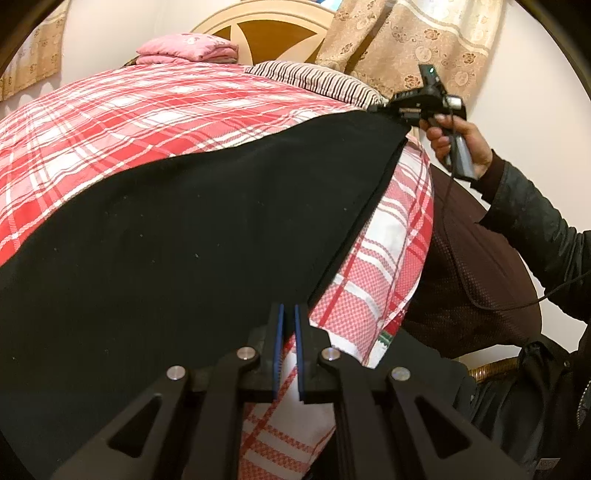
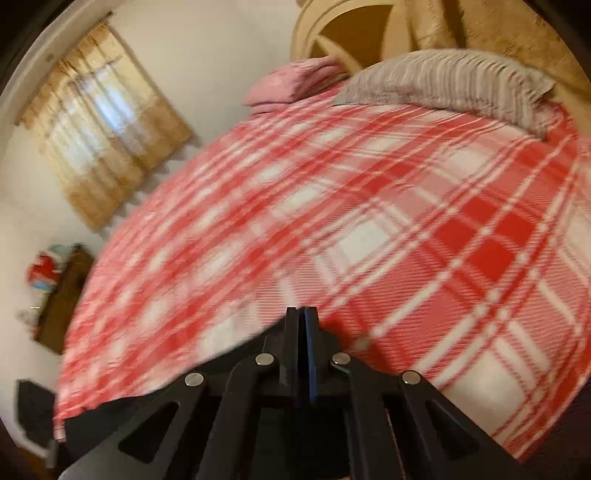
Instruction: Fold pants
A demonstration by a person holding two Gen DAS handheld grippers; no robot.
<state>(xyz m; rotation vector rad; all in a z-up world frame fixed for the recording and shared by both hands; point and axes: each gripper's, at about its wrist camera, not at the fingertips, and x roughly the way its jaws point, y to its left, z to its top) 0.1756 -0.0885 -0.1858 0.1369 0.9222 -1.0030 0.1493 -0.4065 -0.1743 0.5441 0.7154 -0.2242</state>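
The black pants (image 1: 177,229) lie stretched over a bed with a red and white plaid cover (image 1: 110,122). My left gripper (image 1: 289,314) sits at the pants' near edge with its blue-padded jaws nearly closed, pinching the black cloth. My right gripper (image 1: 380,108) shows in the left wrist view at the pants' far corner, held in a hand, shut on the cloth. In the blurred right wrist view its jaws (image 2: 303,314) are closed on black cloth (image 2: 184,384) that trails left below them.
A striped pillow (image 1: 314,79) and a folded pink blanket (image 1: 188,48) lie at the head of the bed by the wooden headboard (image 1: 266,27). Curtains (image 2: 107,122) hang at the wall. The person's dark-clothed body (image 1: 480,266) stands at the right.
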